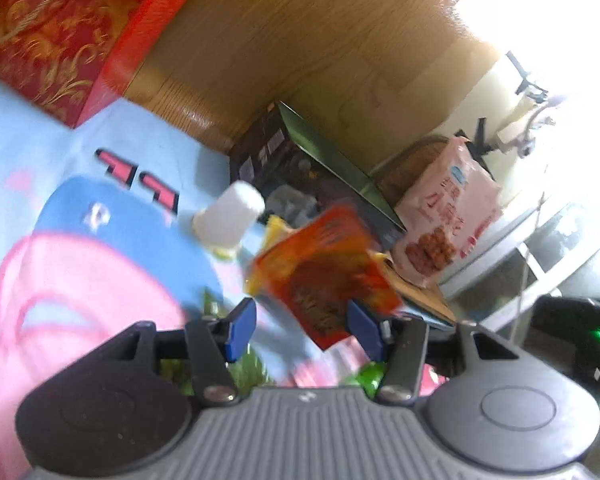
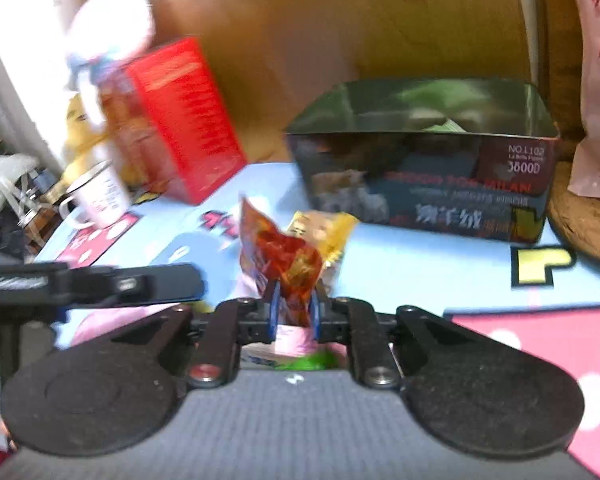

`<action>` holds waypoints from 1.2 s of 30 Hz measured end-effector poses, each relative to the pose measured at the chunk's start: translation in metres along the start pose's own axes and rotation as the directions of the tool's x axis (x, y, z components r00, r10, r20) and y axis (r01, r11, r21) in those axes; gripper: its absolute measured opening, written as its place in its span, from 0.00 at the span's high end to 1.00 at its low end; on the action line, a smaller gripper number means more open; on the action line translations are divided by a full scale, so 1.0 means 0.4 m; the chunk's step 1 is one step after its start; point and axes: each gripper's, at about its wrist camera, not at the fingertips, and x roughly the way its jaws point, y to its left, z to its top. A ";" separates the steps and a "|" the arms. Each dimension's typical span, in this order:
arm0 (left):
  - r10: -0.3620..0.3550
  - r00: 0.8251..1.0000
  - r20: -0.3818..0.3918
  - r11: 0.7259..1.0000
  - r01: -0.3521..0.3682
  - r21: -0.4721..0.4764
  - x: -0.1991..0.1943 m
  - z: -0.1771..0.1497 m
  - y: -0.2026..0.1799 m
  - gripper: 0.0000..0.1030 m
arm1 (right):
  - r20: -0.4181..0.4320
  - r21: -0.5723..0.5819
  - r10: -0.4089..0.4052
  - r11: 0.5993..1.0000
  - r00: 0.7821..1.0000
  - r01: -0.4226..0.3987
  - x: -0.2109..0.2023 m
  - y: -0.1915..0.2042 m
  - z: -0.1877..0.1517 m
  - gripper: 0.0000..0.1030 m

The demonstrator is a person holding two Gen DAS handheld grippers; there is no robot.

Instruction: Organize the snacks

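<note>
Right gripper (image 2: 294,310) clamped on red snack packet (image 2: 288,260) above blue mat (image 2: 420,264); left gripper (image 1: 302,326) apart, empty. Dark open box (image 2: 428,184) behind; contents indistinct.

Blue-and-pink cartoon-printed cloth (image 2: 400,264) over the surface; resting directly on it: dark open box (image 2: 428,184), red box (image 2: 184,120), white mug (image 2: 100,196), yellow snack packet (image 2: 328,228).
</note>
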 end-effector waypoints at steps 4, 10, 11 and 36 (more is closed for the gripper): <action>-0.036 0.999 0.023 0.999 0.037 -0.008 -0.084 -0.061 0.008 0.47 | 0.035 -0.179 0.045 0.983 0.998 -0.038 -0.089 0.107 -0.091 0.91; -0.066 0.996 0.057 0.997 0.067 -0.022 -0.215 -0.157 0.017 0.43 | 0.003 -0.558 0.003 0.830 1.000 -0.001 -0.148 0.275 -0.306 0.90; -0.064 0.996 0.057 0.998 0.065 -0.013 -0.232 -0.173 0.014 0.43 | -0.003 -0.581 -0.001 0.814 1.000 -0.001 -0.157 0.287 -0.333 0.90; -0.022 1.000 0.000 0.998 0.022 0.057 -0.194 -0.186 -0.043 0.36 | 0.162 -0.307 -0.279 0.897 0.946 0.317 -0.134 0.226 -0.308 0.62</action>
